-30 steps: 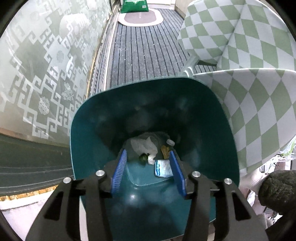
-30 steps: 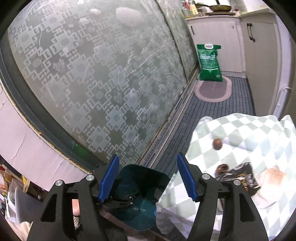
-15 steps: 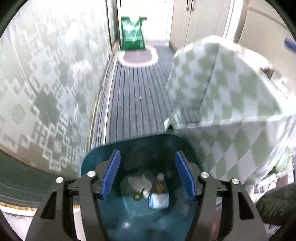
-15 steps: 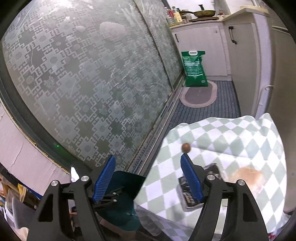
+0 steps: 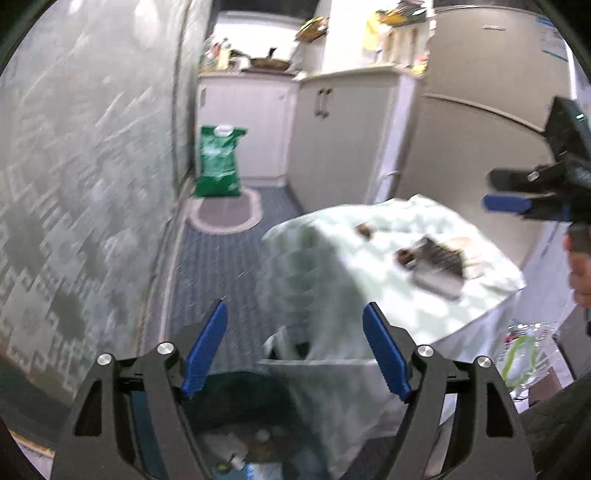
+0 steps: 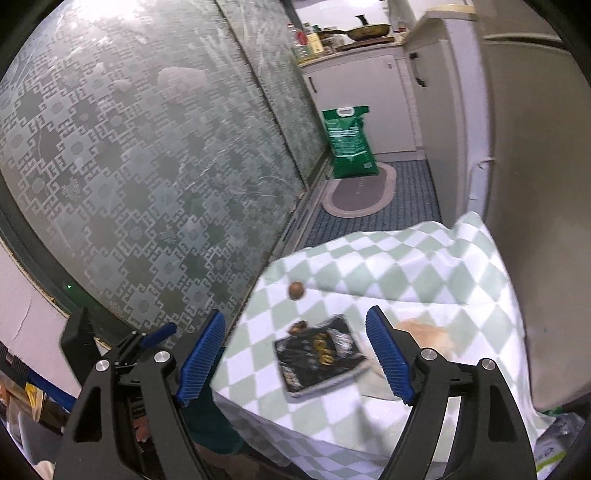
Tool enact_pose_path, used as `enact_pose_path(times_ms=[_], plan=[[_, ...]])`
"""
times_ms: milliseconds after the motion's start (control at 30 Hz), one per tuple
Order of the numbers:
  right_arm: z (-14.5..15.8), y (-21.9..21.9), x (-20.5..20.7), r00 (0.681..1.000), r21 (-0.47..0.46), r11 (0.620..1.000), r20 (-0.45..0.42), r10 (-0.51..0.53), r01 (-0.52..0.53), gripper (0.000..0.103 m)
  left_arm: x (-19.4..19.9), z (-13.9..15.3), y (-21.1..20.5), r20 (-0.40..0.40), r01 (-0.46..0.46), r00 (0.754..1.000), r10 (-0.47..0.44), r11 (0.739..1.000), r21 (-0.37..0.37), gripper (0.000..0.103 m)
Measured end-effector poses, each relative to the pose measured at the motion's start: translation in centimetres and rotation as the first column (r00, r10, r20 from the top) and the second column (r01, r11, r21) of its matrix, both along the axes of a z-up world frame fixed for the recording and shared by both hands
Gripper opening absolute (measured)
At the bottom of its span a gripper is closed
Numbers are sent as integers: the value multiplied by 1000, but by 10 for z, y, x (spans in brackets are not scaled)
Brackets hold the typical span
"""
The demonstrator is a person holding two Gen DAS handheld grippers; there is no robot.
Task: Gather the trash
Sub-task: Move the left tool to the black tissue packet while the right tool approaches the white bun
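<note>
Right wrist view: my right tongs point(image 6: 295, 354) are opening empty, as are my left tongs point(image 5: 295, 350); I centre the right pair over the black packet point(image 6: 319, 360) on the table point(image 6: 424, 273) before closing.

Left tongs point(image 5: 294, 350) opening, empty, right tongs point(image 6: 295, 360) opening, empty

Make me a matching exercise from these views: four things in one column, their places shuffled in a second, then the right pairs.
Things:
1. green sack
2. black packet
3. frying pan
4. oval mat

Places:
A. on the checked tablecloth
B. flat on the floor
C. on the far counter
D. standing at the mat's far end

Pairs: 1-D, 2-A, 3-C, 4-B
</note>
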State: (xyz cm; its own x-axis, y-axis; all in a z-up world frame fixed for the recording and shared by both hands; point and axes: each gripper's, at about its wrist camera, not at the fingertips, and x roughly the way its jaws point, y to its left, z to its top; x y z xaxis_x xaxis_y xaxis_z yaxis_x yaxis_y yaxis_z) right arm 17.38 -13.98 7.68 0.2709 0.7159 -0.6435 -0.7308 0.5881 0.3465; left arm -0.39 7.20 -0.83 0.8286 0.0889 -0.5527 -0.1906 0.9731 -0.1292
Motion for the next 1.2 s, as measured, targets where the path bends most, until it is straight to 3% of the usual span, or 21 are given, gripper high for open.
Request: enact_pose_path(times_ms=[233, 600, 800, 1200], plan=[[-12, -29, 13, 999, -24, 999, -17, -40, 40, 80, 26, 14, -44, 78, 146, 986, -147, 989, 21, 88], [-17, -59, 22, 998, -20, 999, -49, -45, 44, 80, 79, -2, -84, 20, 268, 963, -267, 963, -18, 88], [-20, -79, 26, 996, -9, 998, -64, -59, 58, 80, 94, -14, -89, -23, 291, 956, -292, 956, -44, 88], [-26, -91, 29, 997, -52, 996, -39, -68, 66, 81, 107, -20, -102, -62, 289, 955, -288, 957, -8, 87]])
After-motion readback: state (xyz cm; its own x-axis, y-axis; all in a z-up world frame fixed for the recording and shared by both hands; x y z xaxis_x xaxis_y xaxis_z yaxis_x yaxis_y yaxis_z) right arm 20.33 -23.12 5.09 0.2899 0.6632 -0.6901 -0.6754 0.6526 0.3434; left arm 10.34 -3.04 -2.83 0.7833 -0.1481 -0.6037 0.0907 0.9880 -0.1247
